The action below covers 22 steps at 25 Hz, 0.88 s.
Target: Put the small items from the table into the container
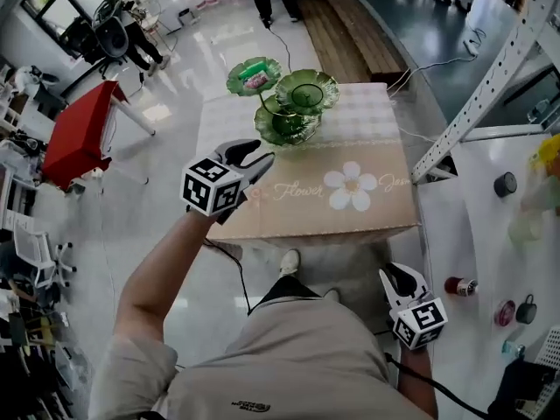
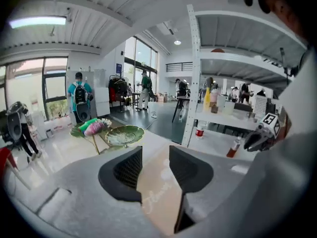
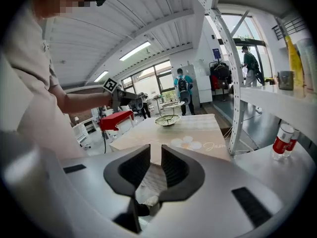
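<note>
Presently my left tongs (image 1: 261, 156) hang spread, empty, over the desk (image 1: 372, 125), apparently poised to reach; right tongs (image 1: 389, 274), narrowly parted, empty, lower right near the small items (image 1: 461, 285); green dish (image 1: 306, 92) upper centre.

1. A square table (image 1: 385, 217) stands under a beige checked cloth, and on the cloth stands a green stand of leaf-shaped dishes (image 1: 289, 105), close to the far edge.
2. On the near side of the stand, the cloth shows a printed white flower (image 1: 350, 186) with pale writing on both sides of it.
3. To the right of the stand and well apart from it, a white bench (image 1: 486, 243) carries small items: a dark round pot (image 1: 505, 184), a red and white bottle (image 1: 459, 285), a pink round thing (image 1: 505, 312) and, just beside that, a dark mug (image 1: 526, 310).
</note>
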### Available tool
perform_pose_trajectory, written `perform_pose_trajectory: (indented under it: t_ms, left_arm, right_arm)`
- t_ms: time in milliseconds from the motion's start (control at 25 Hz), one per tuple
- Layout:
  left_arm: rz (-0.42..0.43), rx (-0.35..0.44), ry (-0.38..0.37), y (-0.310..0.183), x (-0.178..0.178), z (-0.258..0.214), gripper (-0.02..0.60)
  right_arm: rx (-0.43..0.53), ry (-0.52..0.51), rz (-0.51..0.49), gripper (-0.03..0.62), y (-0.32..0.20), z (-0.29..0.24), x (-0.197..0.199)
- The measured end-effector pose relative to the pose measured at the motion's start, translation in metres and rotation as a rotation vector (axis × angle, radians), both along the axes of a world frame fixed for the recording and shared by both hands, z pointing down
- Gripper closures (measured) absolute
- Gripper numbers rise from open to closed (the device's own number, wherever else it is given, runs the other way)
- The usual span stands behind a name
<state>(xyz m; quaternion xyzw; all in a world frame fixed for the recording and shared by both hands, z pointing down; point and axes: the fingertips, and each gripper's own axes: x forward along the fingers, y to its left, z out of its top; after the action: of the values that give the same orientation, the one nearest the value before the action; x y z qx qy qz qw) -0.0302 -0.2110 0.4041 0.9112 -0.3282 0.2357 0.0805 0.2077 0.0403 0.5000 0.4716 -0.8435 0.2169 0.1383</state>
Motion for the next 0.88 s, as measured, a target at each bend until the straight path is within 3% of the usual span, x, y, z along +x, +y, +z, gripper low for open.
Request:
perform_pose_trajectory:
  t_ms: [240,520,680,880]
  left_arm:
    - [-0.043,-0.095,0.124,0.127,0.014,0.03,0.566]
    - [0.021,-0.213,0.187,0.244,0.053,0.052,0.574]
    - [0.088,-0.191,0.195,0.279,0.074,0.051,0.574]
    - [0.137,-0.173,0.221,0.304,0.07,0.041,0.574]
  right_arm:
    - [0.01,-0.01,-0.146,0.539,0.011,0.007,-0.005]
    - [0.043,-0.012,-0.257,0.556,0.019,-0.001,-0.025]
    - [0.063,0.004,-0.308,0.558,0.029,-0.008,-0.041]
    - [0.073,0.031,-0.345,0.563,0.043,-0.011,-0.07]
